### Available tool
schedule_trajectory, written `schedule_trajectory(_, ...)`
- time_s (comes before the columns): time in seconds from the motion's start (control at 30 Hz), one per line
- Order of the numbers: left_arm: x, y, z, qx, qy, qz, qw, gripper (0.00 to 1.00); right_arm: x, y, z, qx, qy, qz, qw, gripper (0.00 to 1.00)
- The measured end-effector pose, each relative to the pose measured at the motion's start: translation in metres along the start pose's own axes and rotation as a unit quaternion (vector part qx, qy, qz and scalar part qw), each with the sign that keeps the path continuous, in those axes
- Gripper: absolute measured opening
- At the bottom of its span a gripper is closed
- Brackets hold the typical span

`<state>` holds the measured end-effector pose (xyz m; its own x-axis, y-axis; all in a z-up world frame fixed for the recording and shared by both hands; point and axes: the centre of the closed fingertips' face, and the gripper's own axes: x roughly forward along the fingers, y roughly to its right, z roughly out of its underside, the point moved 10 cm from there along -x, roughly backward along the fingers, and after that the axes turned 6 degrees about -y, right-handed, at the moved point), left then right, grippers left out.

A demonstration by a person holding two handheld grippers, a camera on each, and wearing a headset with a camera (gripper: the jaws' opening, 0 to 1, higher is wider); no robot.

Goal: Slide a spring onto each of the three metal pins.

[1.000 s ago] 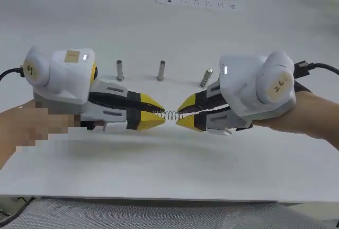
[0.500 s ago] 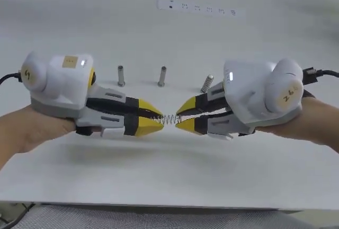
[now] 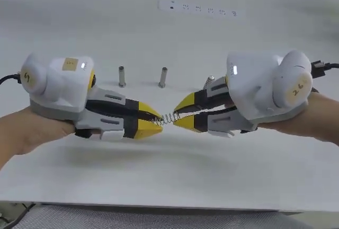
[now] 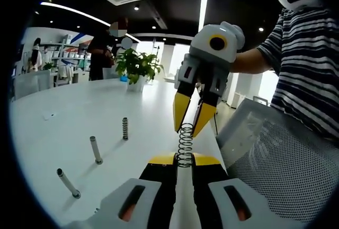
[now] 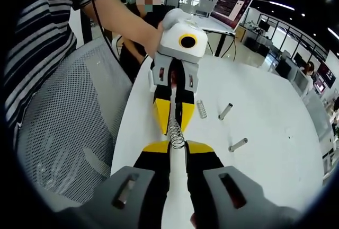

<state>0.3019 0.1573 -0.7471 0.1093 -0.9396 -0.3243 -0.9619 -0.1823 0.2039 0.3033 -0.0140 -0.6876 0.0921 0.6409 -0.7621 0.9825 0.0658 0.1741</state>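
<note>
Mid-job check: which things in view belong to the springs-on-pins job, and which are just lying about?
Job: spring held by left gripper and right gripper; bare pin; second bare pin; sprung pin.
Lying about: power strip; potted plant; laptop.

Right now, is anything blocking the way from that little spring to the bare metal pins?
Nothing visible does. The spring is held between the left claw and right claw, and only white table lies between it and the two bare pins behind.
</note>
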Motion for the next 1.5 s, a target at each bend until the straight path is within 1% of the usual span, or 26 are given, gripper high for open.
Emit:
schedule_trajectory(0.1,0.000,0.000,0.000,0.001,0.000,0.001,1.0000,0.07,-0.002,-0.001,-0.003,-0.002,0.005,-0.001,1.0000,0.12)
schedule_trajectory(0.3,0.001,0.001,0.000,0.005,-0.002,0.001,1.0000,0.07,-0.002,-0.001,-0.009,0.017,0.033,-0.003,0.9993,0.11)
schedule_trajectory(0.4,0.001,0.002,0.001,0.009,-0.006,0.000,0.9999,0.07,-0.001,-0.001,-0.011,0.019,0.034,-0.002,0.9992,0.12)
schedule_trajectory(0.57,0.000,0.003,0.000,0.013,-0.006,-0.001,0.9999,0.07,0.002,-0.001,-0.015,0.036,0.054,-0.001,0.9979,0.12)
schedule_trajectory(0.7,0.000,0.002,0.000,0.013,-0.006,-0.001,0.9999,0.07,0.005,-0.001,-0.020,0.033,0.059,-0.001,0.9977,0.12)
schedule_trajectory(0.93,0.000,0.003,0.000,0.017,-0.009,-0.001,0.9998,0.07,0.007,-0.002,-0.024,0.044,0.071,-0.003,0.9966,0.12)
schedule_trajectory(1.33,0.001,0.004,0.001,0.023,-0.015,-0.002,0.9996,0.07,0.010,-0.005,-0.025,0.052,0.079,0.001,0.9956,0.13)
schedule_trajectory(1.47,-0.002,0.003,0.000,0.016,-0.004,-0.008,0.9998,0.07,0.008,-0.004,-0.023,0.065,0.098,0.008,0.9930,0.13)
schedule_trajectory(1.5,-0.003,0.003,-0.001,0.011,0.002,-0.010,0.9999,0.07,0.007,-0.003,-0.023,0.073,0.108,0.011,0.9915,0.12)
